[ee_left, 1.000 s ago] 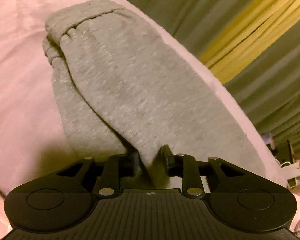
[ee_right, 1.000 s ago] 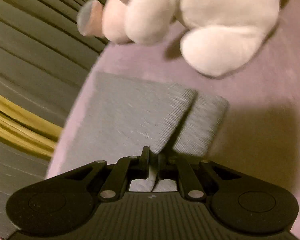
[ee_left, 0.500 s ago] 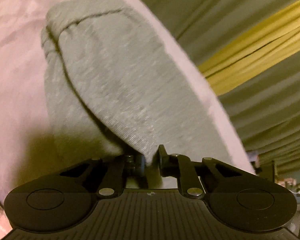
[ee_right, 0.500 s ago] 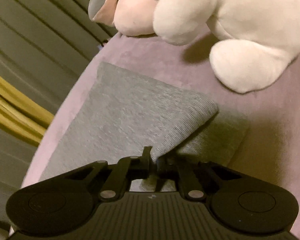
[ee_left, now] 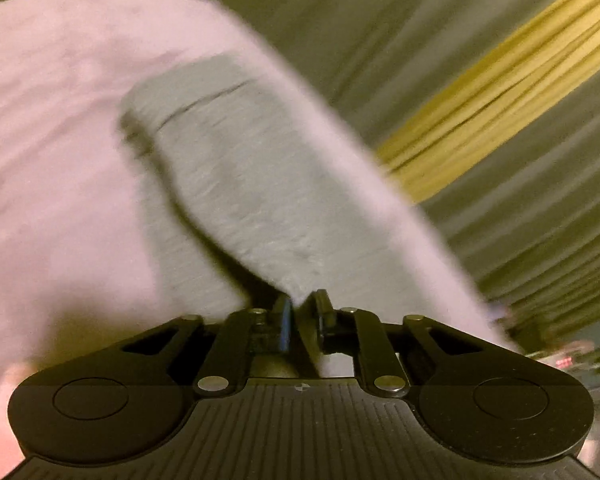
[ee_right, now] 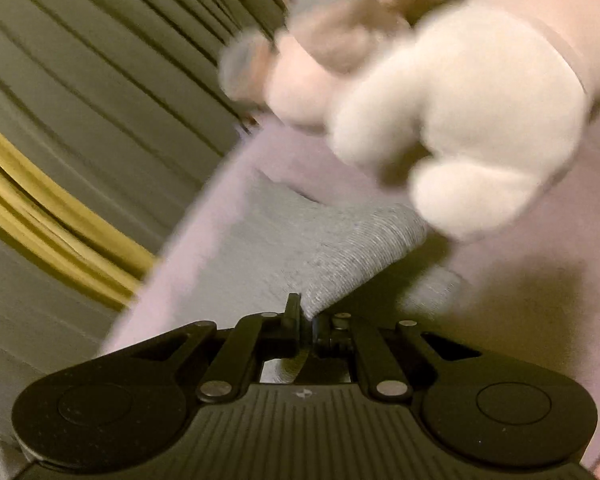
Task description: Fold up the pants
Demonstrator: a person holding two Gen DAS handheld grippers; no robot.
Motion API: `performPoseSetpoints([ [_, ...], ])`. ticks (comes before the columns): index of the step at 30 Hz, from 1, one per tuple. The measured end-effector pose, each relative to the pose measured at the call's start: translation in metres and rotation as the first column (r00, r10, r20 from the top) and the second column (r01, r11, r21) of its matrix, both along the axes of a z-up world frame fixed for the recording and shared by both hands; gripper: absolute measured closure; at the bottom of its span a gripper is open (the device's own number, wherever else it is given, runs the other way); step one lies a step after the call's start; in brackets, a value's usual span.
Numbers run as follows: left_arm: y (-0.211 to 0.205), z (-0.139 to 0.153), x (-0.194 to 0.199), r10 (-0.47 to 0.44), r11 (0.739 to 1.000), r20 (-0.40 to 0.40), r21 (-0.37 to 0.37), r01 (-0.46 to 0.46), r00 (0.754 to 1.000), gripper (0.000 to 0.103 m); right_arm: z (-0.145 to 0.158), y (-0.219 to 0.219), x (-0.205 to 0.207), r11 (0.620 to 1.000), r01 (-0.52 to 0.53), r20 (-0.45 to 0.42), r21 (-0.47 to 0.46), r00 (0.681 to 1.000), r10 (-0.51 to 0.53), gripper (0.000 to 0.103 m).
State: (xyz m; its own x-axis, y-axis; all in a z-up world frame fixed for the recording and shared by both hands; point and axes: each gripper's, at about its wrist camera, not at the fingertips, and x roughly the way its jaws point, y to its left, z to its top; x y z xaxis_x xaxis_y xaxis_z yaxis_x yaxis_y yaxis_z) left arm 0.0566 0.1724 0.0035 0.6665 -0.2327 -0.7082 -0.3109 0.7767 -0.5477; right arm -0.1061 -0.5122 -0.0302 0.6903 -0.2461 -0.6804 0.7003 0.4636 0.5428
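Grey pants [ee_left: 260, 184] lay on a pink bedspread [ee_left: 60, 140], 1 edge pinched in the left gripper [ee_left: 302, 312], a ribbed cuff clamped in the right gripper [ee_right: 306, 320]. A blurred plush toy [ee_right: 440, 92] sat beyond.

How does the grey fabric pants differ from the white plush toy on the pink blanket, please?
The grey fabric pants lie flat and thin; the white plush toy is bulky and rounded. The pants are pinched by the right tool; the toy is untouched. Both rest on the pink blanket.
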Motion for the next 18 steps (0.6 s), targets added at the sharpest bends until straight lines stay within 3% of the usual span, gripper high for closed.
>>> performPoseSetpoints([
  [3,-0.003,-0.012,-0.004,0.026,0.996,-0.073,0.088,-0.019,0.997,0.079,-0.023,0.009,0.007,0.999,0.007,-0.204,-0.034,0.979,-0.014,0.094],
  [5,-0.004,-0.007,-0.009,0.037,0.995,-0.059,0.090,-0.032,0.998,0.059,-0.020,0.017,0.006,0.997,0.023,-0.219,-0.074,0.975,-0.039,0.093],
  [9,-0.013,0.012,-0.009,0.037,0.995,0.013,0.093,-0.038,0.999,0.036,0.004,0.024,0.007,0.990,0.030,-0.194,-0.140,0.979,-0.057,0.089],
  [10,-0.018,0.016,-0.006,0.026,0.995,0.025,0.092,-0.028,0.999,0.026,0.006,0.026,0.011,0.990,0.014,-0.179,-0.142,0.983,-0.039,0.085],
  [12,-0.028,0.017,0.000,-0.001,0.995,0.031,0.095,-0.002,1.000,0.024,0.010,0.029,0.017,0.992,-0.018,-0.160,-0.125,0.987,-0.003,0.069],
  [16,-0.056,0.004,0.004,-0.087,0.995,-0.011,0.050,0.087,0.996,0.024,0.007,0.038,0.015,0.996,-0.036,-0.177,-0.085,0.984,0.020,0.067],
  [18,-0.073,0.002,0.004,-0.124,0.989,-0.021,0.074,0.126,0.992,0.024,0.007,0.041,0.011,0.996,-0.017,-0.189,-0.085,0.982,0.001,0.067],
])
